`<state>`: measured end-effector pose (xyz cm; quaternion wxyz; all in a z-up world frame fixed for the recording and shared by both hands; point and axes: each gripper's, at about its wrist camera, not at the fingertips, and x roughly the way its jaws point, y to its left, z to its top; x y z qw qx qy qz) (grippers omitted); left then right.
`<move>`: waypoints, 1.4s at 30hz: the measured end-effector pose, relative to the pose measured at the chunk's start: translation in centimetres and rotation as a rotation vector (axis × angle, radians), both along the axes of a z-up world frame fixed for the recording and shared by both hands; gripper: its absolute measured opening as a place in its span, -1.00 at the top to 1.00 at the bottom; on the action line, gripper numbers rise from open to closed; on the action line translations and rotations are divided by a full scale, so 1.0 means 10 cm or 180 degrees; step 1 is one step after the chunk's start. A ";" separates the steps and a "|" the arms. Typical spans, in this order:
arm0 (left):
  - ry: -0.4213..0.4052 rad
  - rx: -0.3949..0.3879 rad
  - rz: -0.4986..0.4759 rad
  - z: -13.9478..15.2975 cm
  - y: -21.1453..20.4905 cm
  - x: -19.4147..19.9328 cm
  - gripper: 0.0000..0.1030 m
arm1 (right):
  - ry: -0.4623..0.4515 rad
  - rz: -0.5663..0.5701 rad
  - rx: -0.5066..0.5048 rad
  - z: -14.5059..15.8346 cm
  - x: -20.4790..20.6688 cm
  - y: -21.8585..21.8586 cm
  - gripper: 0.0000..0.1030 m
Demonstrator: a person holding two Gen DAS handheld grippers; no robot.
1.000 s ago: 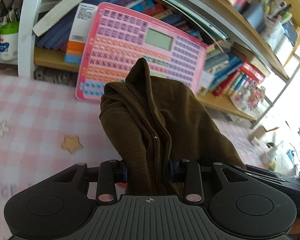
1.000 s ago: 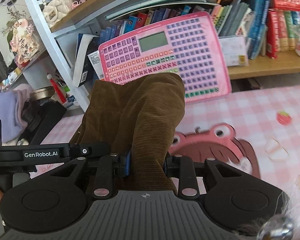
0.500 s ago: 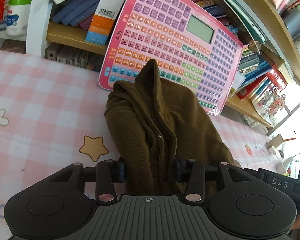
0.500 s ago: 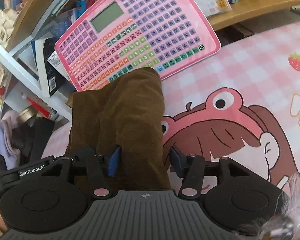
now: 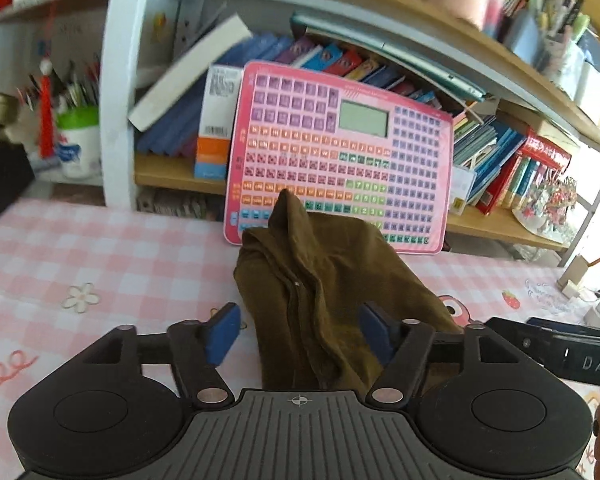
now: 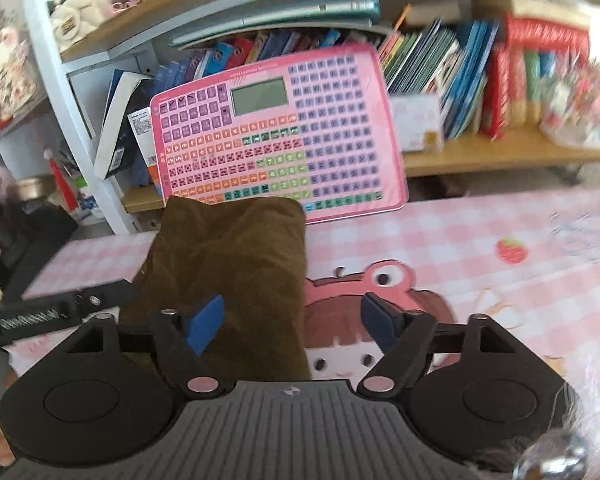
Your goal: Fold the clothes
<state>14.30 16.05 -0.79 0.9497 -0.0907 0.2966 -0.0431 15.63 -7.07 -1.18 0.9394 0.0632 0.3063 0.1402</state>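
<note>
My left gripper [image 5: 296, 332] released, jaws straddling the brown garment [image 5: 324, 292]; long axis runs up-frame. My right gripper [image 6: 292, 322] also released, garment [image 6: 228, 272] left of centre.

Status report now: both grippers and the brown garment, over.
Left gripper open, right gripper open. Brown garment folded on pink checked table. Pink keyboard toy stands close behind it.

A pink checked tablecloth [image 5: 100, 252] covers the table before a wooden bookshelf [image 6: 480, 160] crammed with books [image 6: 452, 92] (daylight glares at right).
</note>
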 end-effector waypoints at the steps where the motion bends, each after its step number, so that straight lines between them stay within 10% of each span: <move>1: -0.0014 0.0044 0.0028 0.00 -0.02 -0.07 -0.59 | -0.0043 -0.0040 -0.0071 0.00 -0.08 0.00 -0.57; 16: 0.0028 0.0700 0.0337 -0.22 -0.40 -0.95 -0.95 | -0.0047 -0.0315 -0.0531 -0.29 -0.89 -0.07 -0.92; 42: 0.0198 0.0815 0.0224 -0.24 -0.37 -1.27 -0.99 | 0.0044 -0.0306 -0.0487 -0.33 -1.26 0.07 -0.96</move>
